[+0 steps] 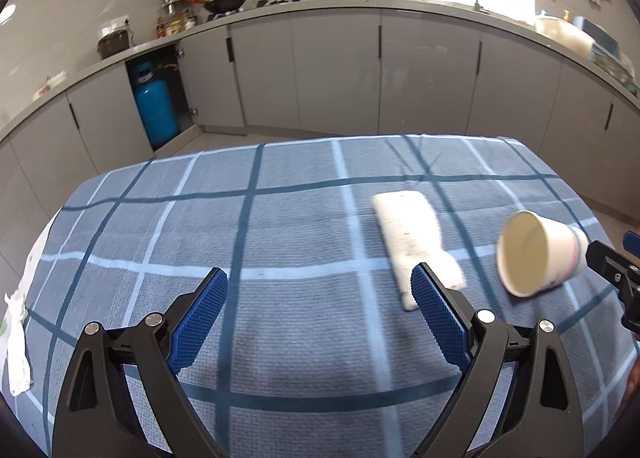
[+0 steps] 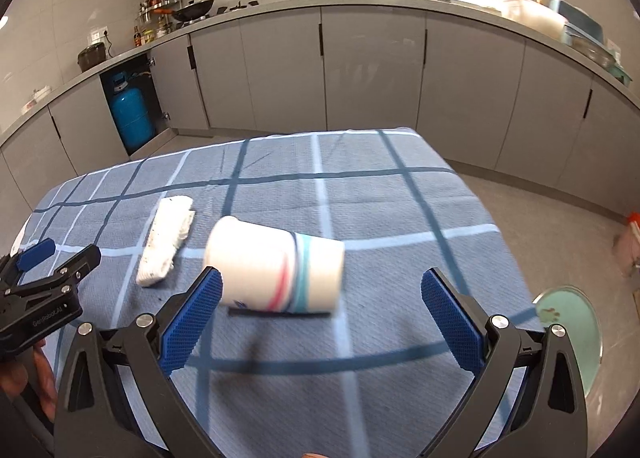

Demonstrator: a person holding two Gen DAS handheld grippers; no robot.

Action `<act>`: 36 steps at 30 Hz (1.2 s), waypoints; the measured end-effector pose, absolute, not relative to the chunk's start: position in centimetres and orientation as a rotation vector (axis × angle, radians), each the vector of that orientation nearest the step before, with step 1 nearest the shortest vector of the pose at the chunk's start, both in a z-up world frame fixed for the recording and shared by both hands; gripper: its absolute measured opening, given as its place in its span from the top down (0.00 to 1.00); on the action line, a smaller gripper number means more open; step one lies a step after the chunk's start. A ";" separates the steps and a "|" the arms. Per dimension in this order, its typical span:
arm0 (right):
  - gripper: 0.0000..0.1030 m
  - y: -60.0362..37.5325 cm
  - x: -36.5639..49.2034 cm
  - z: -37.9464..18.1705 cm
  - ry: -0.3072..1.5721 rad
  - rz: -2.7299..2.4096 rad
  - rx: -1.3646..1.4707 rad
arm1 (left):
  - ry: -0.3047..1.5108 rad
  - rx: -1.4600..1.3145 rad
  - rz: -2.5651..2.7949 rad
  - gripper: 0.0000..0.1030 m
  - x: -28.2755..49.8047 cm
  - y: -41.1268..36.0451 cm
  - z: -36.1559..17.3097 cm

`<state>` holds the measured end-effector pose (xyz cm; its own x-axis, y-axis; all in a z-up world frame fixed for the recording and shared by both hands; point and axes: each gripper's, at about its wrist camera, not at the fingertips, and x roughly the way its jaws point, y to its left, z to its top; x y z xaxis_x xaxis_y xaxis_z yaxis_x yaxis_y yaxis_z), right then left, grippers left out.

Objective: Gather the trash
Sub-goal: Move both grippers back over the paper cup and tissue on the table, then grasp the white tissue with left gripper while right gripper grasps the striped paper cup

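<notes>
A white paper cup (image 1: pixel 540 254) (image 2: pixel 276 266) with red and teal stripes lies on its side on the blue checked tablecloth (image 1: pixel 280 226) (image 2: pixel 380 210). It rests just ahead of my right gripper (image 2: pixel 320 290), which is open, the cup nearer its left finger. A soiled, folded white tissue (image 1: pixel 416 246) (image 2: pixel 166 240) lies left of the cup. My left gripper (image 1: pixel 320 290) is open with nothing in it, its right finger (image 1: pixel 436 310) beside the tissue's near end. Another crumpled tissue (image 1: pixel 16 338) lies at the table's left edge.
Grey kitchen cabinets (image 1: pixel 340 70) and a worktop curve around behind the table. A blue gas cylinder (image 1: pixel 156 110) stands in an open cabinet. A round pale-green bin (image 2: pixel 568 342) sits on the floor right of the table. The table's far edge drops to the floor.
</notes>
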<state>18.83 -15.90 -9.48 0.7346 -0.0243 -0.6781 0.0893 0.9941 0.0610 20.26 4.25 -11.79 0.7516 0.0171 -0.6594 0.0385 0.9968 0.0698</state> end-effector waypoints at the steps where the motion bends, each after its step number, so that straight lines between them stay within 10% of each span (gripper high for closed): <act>1: 0.05 -15.5 19.3 -9.6 0.749 -0.063 0.088 | 0.724 0.077 -0.008 0.11 20.4 4.5 -11.9; 36: 0.15 -16.4 19.7 -11.3 0.735 -0.153 0.063 | 0.764 0.086 -0.104 0.11 22.7 0.0 -12.5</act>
